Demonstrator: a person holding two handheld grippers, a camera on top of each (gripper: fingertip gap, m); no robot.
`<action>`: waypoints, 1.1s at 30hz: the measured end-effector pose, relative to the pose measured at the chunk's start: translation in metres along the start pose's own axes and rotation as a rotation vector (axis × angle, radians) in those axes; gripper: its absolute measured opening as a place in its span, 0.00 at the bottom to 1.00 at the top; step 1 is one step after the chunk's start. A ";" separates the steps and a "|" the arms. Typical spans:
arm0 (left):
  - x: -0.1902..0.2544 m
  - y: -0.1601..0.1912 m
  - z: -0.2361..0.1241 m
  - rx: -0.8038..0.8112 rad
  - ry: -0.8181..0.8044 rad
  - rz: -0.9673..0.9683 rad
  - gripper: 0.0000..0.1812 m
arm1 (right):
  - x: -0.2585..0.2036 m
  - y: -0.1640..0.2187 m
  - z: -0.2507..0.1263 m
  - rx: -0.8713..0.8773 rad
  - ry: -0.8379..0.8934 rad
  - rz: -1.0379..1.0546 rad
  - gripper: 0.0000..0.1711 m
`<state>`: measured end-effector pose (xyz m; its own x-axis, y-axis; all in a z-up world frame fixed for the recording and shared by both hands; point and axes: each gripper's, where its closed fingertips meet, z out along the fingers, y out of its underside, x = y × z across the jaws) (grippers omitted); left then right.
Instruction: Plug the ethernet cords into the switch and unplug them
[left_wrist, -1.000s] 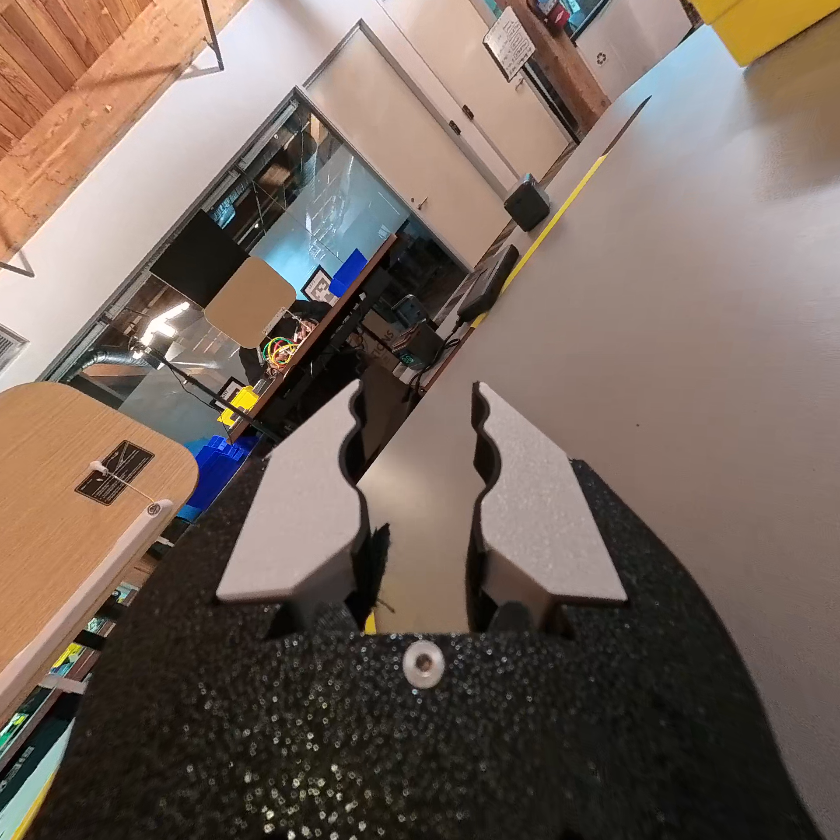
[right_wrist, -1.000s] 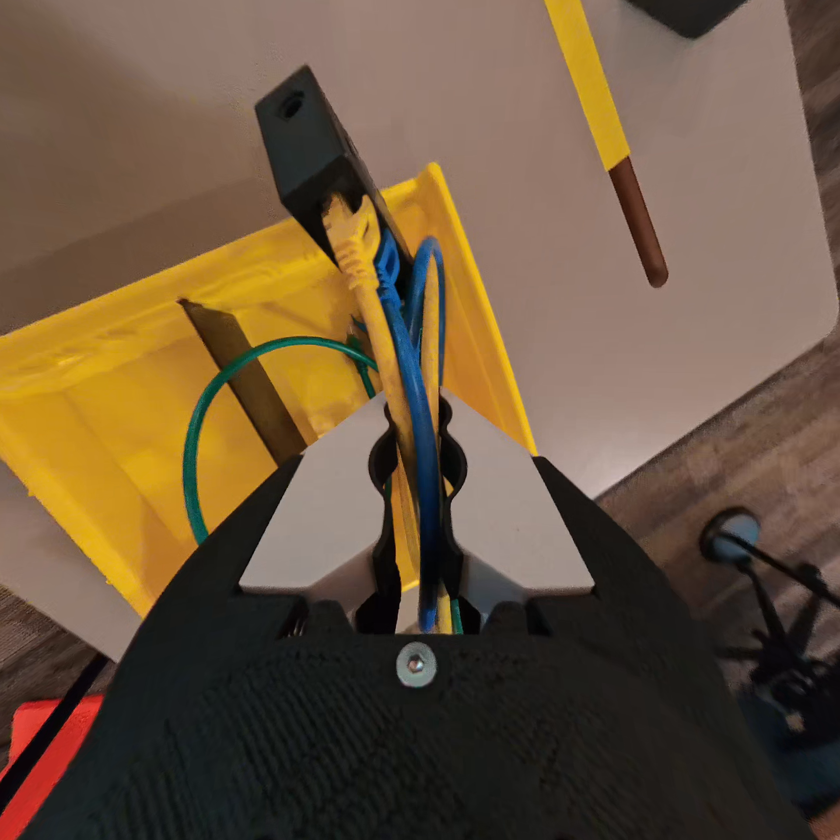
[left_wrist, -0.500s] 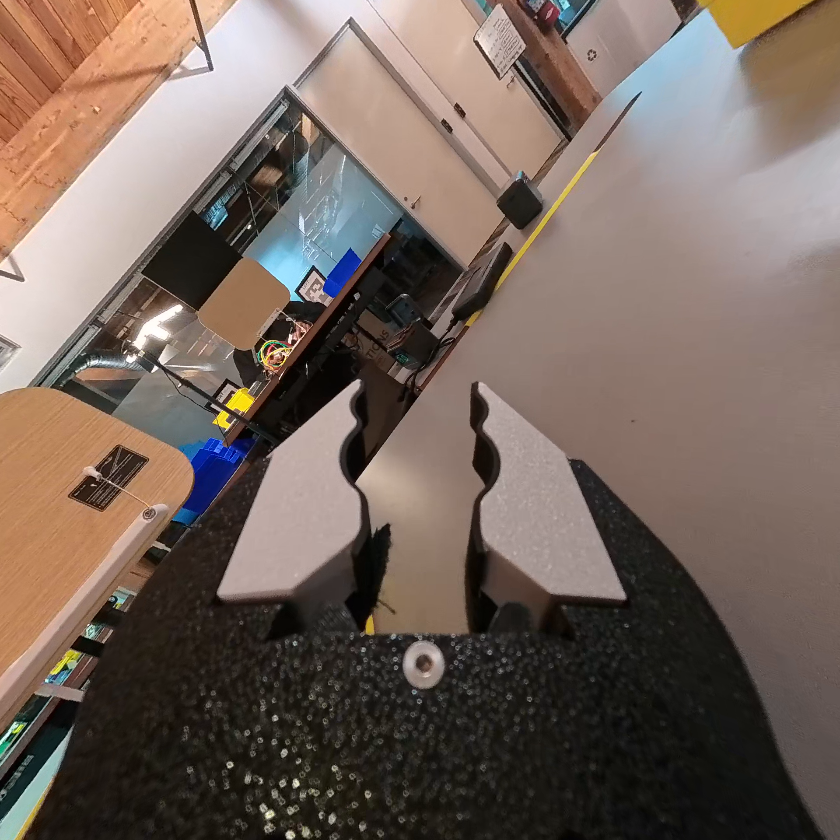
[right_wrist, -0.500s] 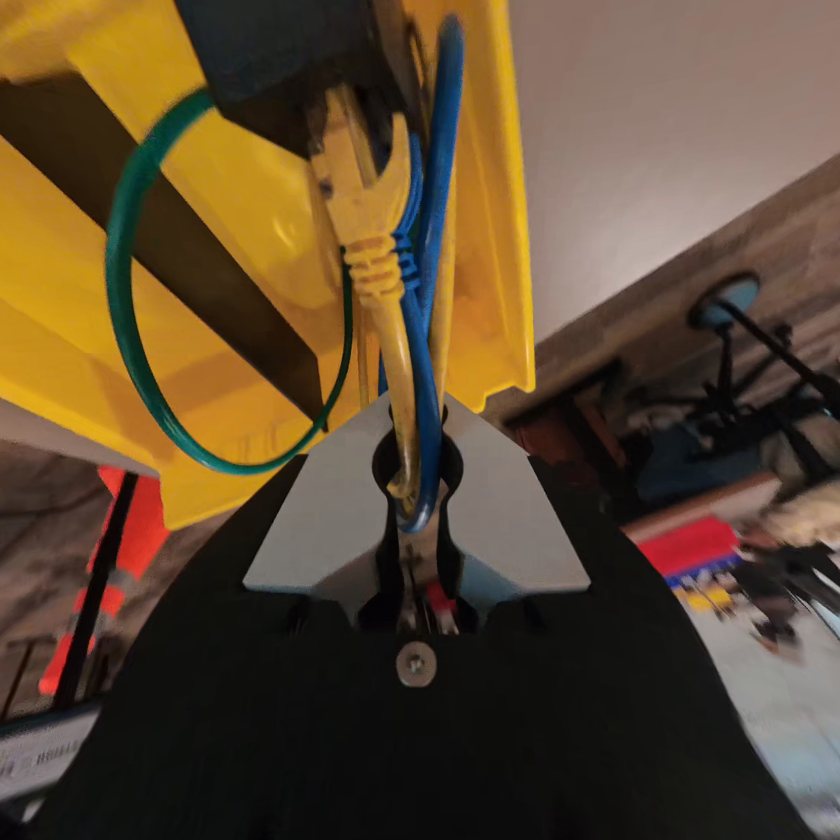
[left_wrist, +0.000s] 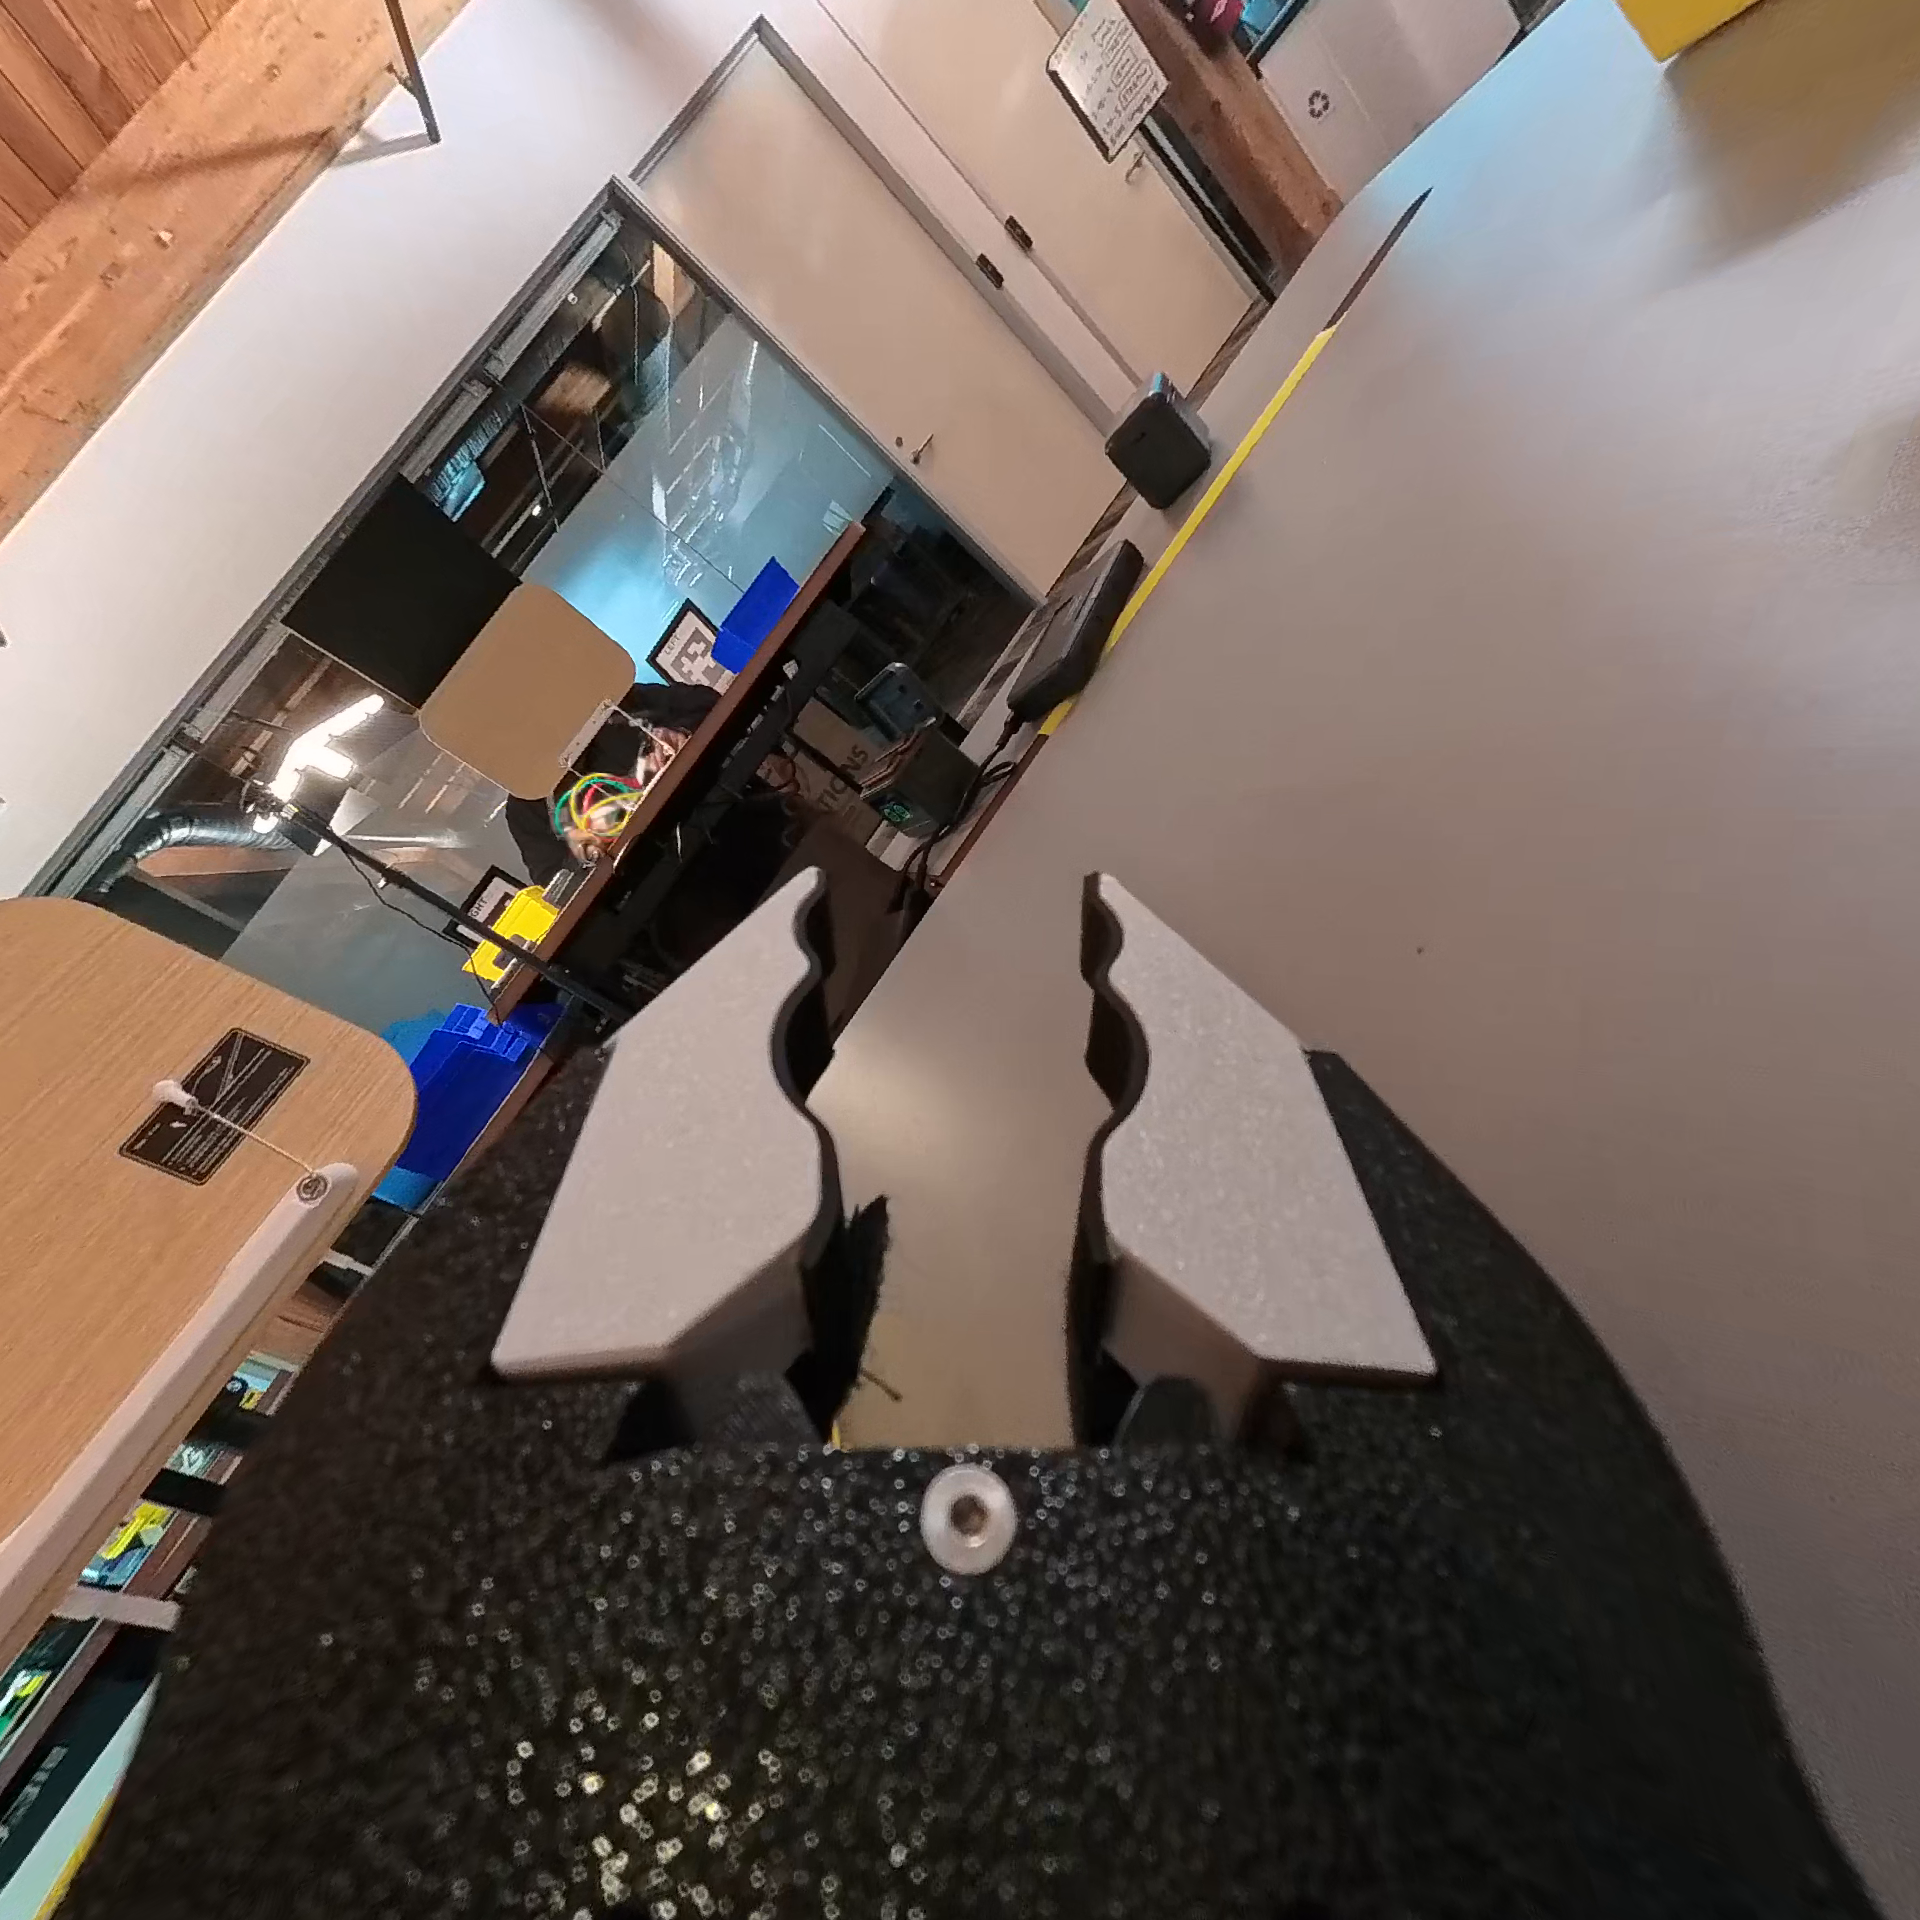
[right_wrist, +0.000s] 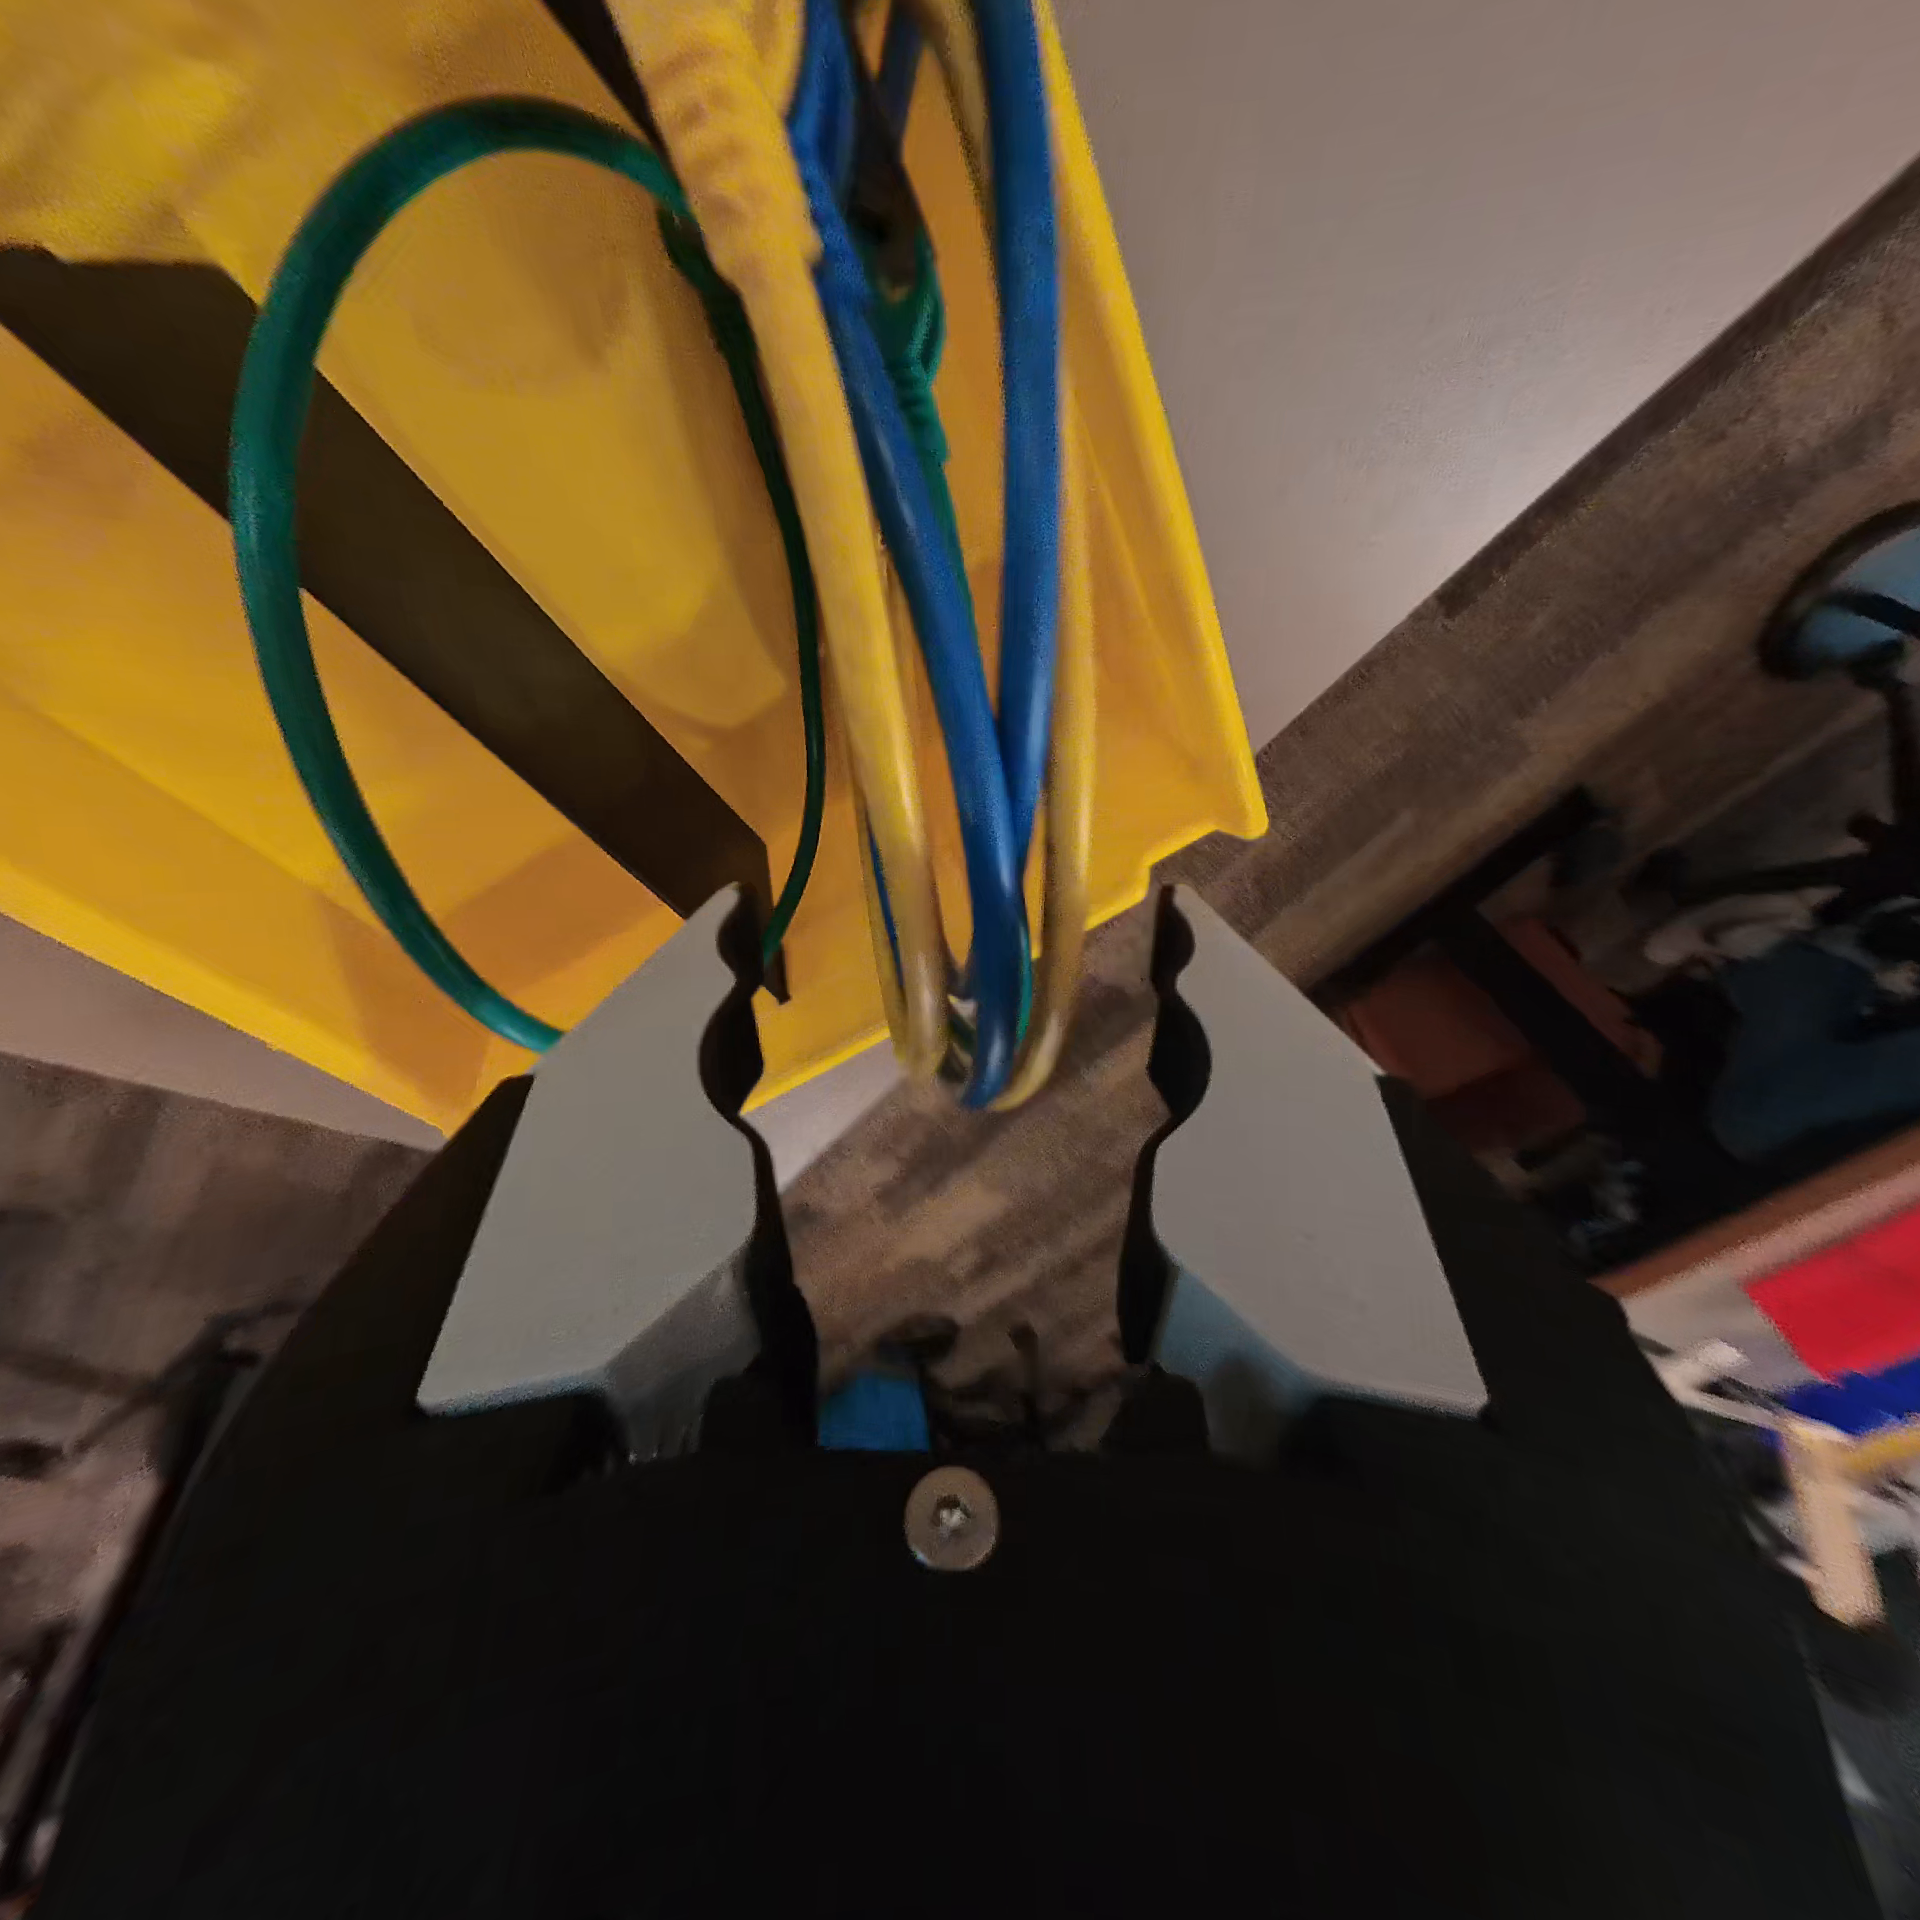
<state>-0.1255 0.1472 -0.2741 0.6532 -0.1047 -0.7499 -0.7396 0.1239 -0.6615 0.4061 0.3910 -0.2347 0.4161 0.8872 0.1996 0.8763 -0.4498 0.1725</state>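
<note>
In the right wrist view, looped yellow (right_wrist: 831, 499), blue (right_wrist: 997, 623) and green (right_wrist: 270, 520) ethernet cords hang in front of a yellow bin (right_wrist: 468, 364). My right gripper (right_wrist: 951, 914) is open wide; the yellow and blue loops hang between its fingers without touching either pad. The switch is out of frame above. My left gripper (left_wrist: 951, 904) is open and empty, low over the grey table (left_wrist: 1507, 727), away from the cords.
A black divider (right_wrist: 436, 582) crosses the bin. The table edge and a wooden floor (right_wrist: 1455, 727) lie to the right of the bin. In the left wrist view a small black box (left_wrist: 1158, 452) and a flat black device (left_wrist: 1075, 634) sit by a yellow stripe. Spacing between my two grippers at the tips: around 60 centimetres.
My right gripper was shut on the yellow and blue cords and has opened wide, letting them go; they now hang free. The view moved closer under the bin. The left gripper barely moved.
</note>
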 end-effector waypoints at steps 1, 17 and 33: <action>0.000 0.000 0.000 -0.001 0.002 0.000 0.24 | 0.001 0.004 -0.003 0.046 -0.018 0.039 0.47; -0.012 -0.044 -0.026 -0.114 -0.023 -0.378 0.75 | -0.060 0.088 -0.065 1.247 0.438 0.736 0.61; -0.062 0.094 -0.156 -0.806 -0.240 -0.679 0.58 | -0.119 0.085 0.068 0.924 0.208 0.837 0.28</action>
<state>-0.2604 0.0117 -0.2907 0.9167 0.3002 -0.2638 -0.0433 -0.5817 -0.8123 0.4470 0.2539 -0.3092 0.9517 0.2956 0.0833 0.2409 -0.5504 -0.7994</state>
